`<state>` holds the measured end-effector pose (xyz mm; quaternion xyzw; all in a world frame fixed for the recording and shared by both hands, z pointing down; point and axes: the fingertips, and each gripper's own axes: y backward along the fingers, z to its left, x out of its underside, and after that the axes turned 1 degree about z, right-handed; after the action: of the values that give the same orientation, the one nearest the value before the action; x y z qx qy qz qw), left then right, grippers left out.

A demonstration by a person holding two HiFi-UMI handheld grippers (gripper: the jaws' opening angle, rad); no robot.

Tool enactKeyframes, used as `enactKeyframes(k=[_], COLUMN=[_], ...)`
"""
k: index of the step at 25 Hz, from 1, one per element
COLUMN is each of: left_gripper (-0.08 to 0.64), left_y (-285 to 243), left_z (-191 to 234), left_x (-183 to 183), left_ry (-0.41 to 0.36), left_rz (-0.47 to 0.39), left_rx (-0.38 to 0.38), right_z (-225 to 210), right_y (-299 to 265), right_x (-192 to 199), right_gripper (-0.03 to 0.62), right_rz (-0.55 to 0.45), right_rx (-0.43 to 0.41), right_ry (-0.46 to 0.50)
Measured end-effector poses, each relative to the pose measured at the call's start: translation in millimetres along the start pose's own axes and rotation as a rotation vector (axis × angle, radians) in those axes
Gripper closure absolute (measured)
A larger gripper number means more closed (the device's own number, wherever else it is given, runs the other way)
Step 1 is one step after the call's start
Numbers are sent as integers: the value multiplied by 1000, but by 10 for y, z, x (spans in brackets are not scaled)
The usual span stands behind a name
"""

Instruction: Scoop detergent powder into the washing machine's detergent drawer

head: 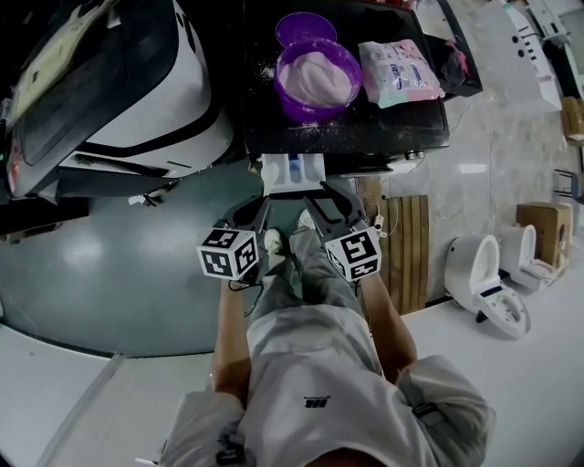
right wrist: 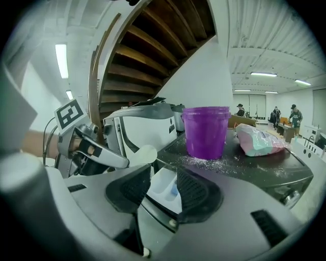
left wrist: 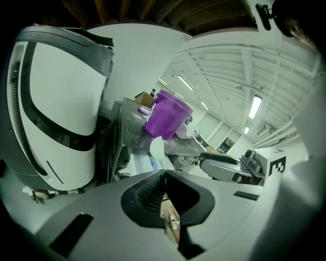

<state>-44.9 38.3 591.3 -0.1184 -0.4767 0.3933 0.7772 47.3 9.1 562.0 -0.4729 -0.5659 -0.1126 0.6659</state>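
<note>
A purple tub (head: 318, 80) full of white powder stands on the dark washer top (head: 365, 132); it also shows in both gripper views (left wrist: 167, 114) (right wrist: 206, 131). Below it, the white detergent drawer (head: 292, 173) is pulled open. My left gripper (head: 265, 208) is just in front of the drawer, shut on a small white scoop (left wrist: 157, 147), whose bowl (right wrist: 142, 153) hovers by the drawer's left edge. My right gripper (head: 315, 196) stands open beside it, with the drawer (right wrist: 165, 186) showing between its jaws and nothing held.
The purple lid (head: 306, 27) and a pink bag (head: 399, 73) lie on the washer top, with spilled powder around the tub. An open white washer door (head: 119, 82) fills the left. Toilets (head: 488, 283) and a wooden slat panel (head: 411, 237) stand on the right.
</note>
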Motion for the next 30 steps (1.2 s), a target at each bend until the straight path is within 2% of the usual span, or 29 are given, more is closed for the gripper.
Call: enactKeyframes(k=[11, 18, 26, 30], left_gripper=[545, 545, 545, 545], left_y=[-269, -357, -386, -403], left_z=[207, 239, 231, 224], left_x=[286, 323, 332, 341], left_ry=[-13, -26, -125, -203], left_rz=[61, 55, 110, 161], left_rx=[-37, -49, -136, -205], right_z=[-50, -45, -8, -20], right_y=[-185, -245, -246, -238], right_x=[367, 479, 506, 498], right_gripper=[433, 433, 433, 433], right_rz=[40, 48, 46, 42], right_rx=[1, -1, -9, -7], right_ry=[-33, -44, -48, -52])
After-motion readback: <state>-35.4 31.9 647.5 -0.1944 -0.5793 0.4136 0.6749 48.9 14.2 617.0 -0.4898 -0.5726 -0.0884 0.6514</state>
